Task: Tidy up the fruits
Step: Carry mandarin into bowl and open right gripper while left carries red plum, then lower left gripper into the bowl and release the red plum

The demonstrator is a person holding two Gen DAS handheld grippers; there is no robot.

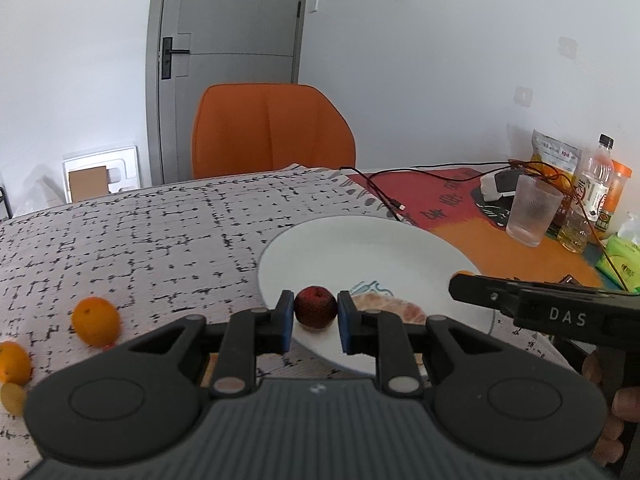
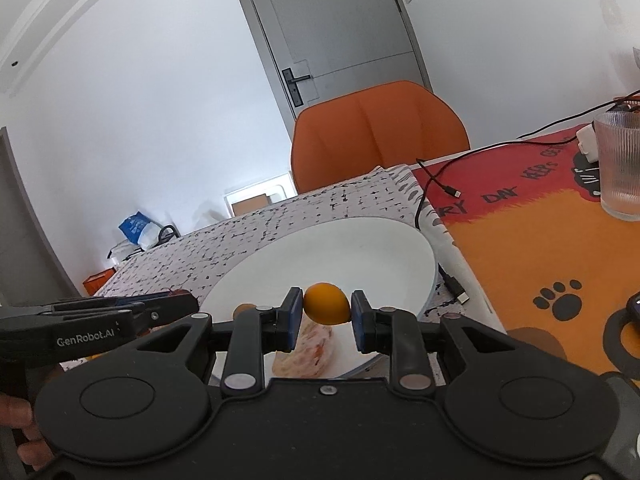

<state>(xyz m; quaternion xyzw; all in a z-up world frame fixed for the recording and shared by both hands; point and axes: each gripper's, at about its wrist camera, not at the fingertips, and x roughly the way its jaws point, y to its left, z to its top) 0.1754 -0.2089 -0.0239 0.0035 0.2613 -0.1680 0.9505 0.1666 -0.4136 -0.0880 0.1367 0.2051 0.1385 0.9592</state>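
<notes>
Two fruits held over the plate

Two hand-held grippers carry fruit above the white plate (image 1: pixel 360 248) on the counter (image 1: pixel 140 232). Left hand-held gripper (image 1: pixel 314 314) is clamped on a small dark-red fruit (image 1: pixel 315 306); right hand-held gripper (image 2: pixel 326 314) pinches a small orange fruit (image 2: pixel 326 304). Both look light, round and likely to roll, best held across the middle. More oranges (image 1: pixel 96 320) lie on the counter, left.

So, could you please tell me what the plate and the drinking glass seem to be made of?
The plate looks like glazed white ceramic: smooth, opaque, with soft reflections, though melamine can't be ruled out. The drinking glass appears to be ribbed clear glass or plastic: it is translucent, with fine vertical ridges blurring what lies behind it.
</notes>
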